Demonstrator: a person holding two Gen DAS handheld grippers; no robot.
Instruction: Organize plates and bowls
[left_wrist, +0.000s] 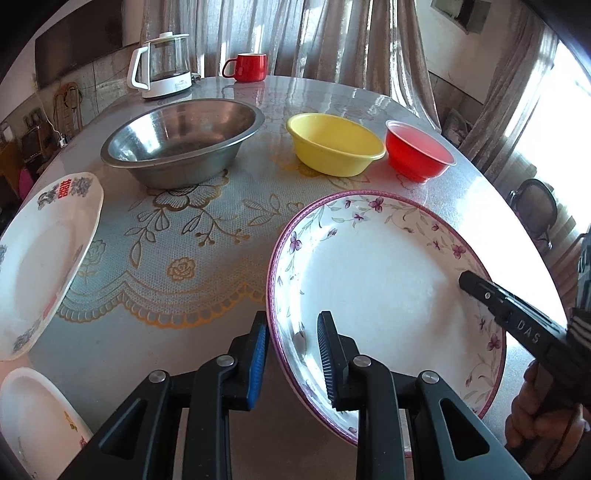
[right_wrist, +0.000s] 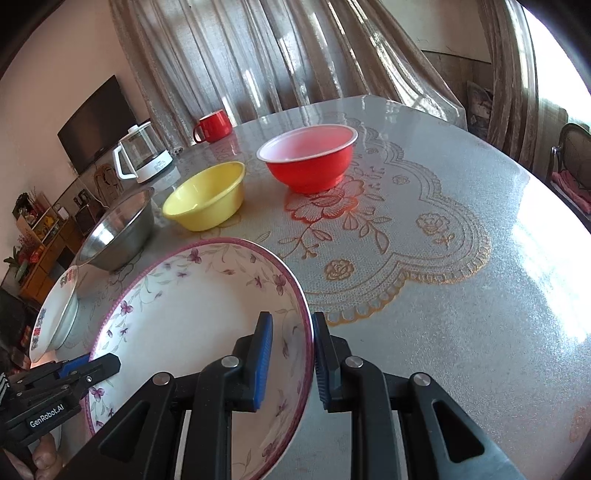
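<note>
A large white plate with a purple floral rim (left_wrist: 369, 266) lies on the table at the front; it also shows in the right wrist view (right_wrist: 192, 306). My left gripper (left_wrist: 293, 354) straddles its left rim, one finger outside and one inside, with a visible gap to the rim. My right gripper (right_wrist: 291, 358) straddles the opposite rim the same way. A steel bowl (left_wrist: 184, 144), a yellow bowl (left_wrist: 332, 144) and a red bowl (left_wrist: 419, 151) stand in a row behind. A white plate with blue and red print (left_wrist: 48, 254) sits at the left.
Another white dish (left_wrist: 33, 417) lies at the front left edge. A glass kettle (left_wrist: 162, 66) and a red mug (left_wrist: 249, 66) stand at the far edge before curtains. The table (right_wrist: 461, 295) has a lace-pattern cover. A chair (right_wrist: 572, 162) stands at right.
</note>
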